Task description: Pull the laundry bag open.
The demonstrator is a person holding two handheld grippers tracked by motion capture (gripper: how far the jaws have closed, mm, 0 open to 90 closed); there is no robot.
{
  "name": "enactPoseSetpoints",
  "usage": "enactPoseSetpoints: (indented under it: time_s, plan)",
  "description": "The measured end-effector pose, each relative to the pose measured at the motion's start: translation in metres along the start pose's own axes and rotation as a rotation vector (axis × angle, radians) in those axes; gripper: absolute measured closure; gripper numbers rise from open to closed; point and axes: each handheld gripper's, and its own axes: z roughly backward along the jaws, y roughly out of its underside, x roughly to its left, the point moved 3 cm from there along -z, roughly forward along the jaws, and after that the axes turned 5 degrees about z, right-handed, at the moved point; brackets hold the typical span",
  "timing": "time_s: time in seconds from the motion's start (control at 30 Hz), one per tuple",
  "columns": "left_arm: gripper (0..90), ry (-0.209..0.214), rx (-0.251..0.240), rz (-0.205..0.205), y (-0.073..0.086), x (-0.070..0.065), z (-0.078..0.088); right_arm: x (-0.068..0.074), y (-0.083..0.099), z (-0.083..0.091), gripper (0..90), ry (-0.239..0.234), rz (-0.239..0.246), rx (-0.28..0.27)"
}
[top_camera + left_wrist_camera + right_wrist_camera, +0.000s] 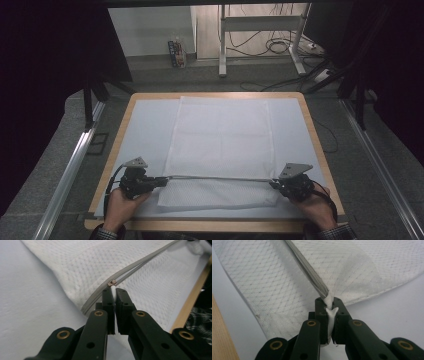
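On table, white mesh zippered bag point(220, 145)

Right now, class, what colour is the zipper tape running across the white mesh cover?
Grey zipper tape, clearest in the right gripper view.

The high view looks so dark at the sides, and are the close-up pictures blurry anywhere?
High view: light falls on the table and the white mesh cover, while both side edges sink into near-black. Left gripper view: the zipper pull is fairly sharp, and the black left claw blurs toward the bottom. Right gripper view: the right claw pinches crisp fabric, and the far weave is softer.
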Motion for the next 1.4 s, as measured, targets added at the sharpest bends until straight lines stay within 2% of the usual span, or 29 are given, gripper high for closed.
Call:
enactPoseSetpoints:
  time_s: [0.1, 0.17, 0.23, 0.27, 0.33, 0.4, 0.5, 0.57, 0.7, 0.8, 0.93, 1.1, 1.17, 1.27, 1.4]
  plan:
    - [87.5, 0.006, -0.007, 0.007, 0.001, 0.002, 0.002, 0.0, 0.0, 0.0, 84.1, -0.001, -0.004, -0.002]
    - [87.5, -0.016, -0.002, 0.002, 0.002, 0.002, 0.003, 0.0, 0.0, 0.0, 84.2, 0.003, -0.002, 0.003]
    - [87.5, -0.009, -0.011, 0.011, 0.002, 0.004, 0.005, 0.0, 0.001, 0.0, 84.2, -0.001, -0.006, -0.002]
    - [87.5, -0.03, -0.009, 0.008, 0.003, 0.005, 0.006, 0.0, 0.0, 0.001, 84.2, 0.002, -0.006, -0.003]
    - [87.5, -0.035, -0.013, 0.016, 0.005, 0.007, 0.008, -0.001, 0.001, 0.001, 84.3, 0.004, -0.006, -0.001]
    - [87.5, -0.065, -0.007, 0.023, 0.007, 0.011, 0.01, -0.001, 0.001, 0.001, 84.3, 0.007, -0.009, 0.002]
    - [87.6, -0.087, -0.009, 0.035, 0.01, 0.015, 0.014, -0.003, 0.003, 0.002, 84.3, 0.011, -0.02, 0.003]
    - [87.6, -0.077, -0.011, 0.04, 0.012, 0.016, 0.015, -0.003, 0.003, 0.002, 84.3, 0.001, -0.029, -0.001]
    - [87.5, -0.101, 0.026, 0.043, 0.013, 0.015, 0.01, -0.002, 0.003, 0.001, 84.2, -0.003, -0.025, 0.012]
    - [87.4, -0.123, 0.061, 0.029, 0.013, 0.013, 0.006, 0.0, 0.003, 0.0, 83.5, -0.005, -0.02, 0.021]
    - [87.2, -0.138, 0.076, 0.026, 0.015, 0.013, 0.004, 0.001, 0.006, -0.001, 75.7, -0.027, -0.034, 0.035]
    - [86.9, -0.152, 0.084, 0.021, 0.016, 0.013, 0.004, 0.004, 0.011, 0.001, 56.5, -0.064, -0.05, 0.047]
    - [86.9, -0.156, 0.087, 0.017, 0.017, 0.012, 0.004, 0.003, 0.014, 0.004, 50.2, -0.057, -0.069, 0.043]
    - [86.9, -0.154, 0.083, 0.026, 0.019, 0.013, 0.006, 0.002, 0.019, 0.009, 45.2, -0.042, -0.084, 0.034]
    - [86.8, -0.152, 0.079, 0.029, 0.021, 0.013, 0.007, 0.001, 0.028, 0.014, 43.5, -0.025, -0.103, 0.048]
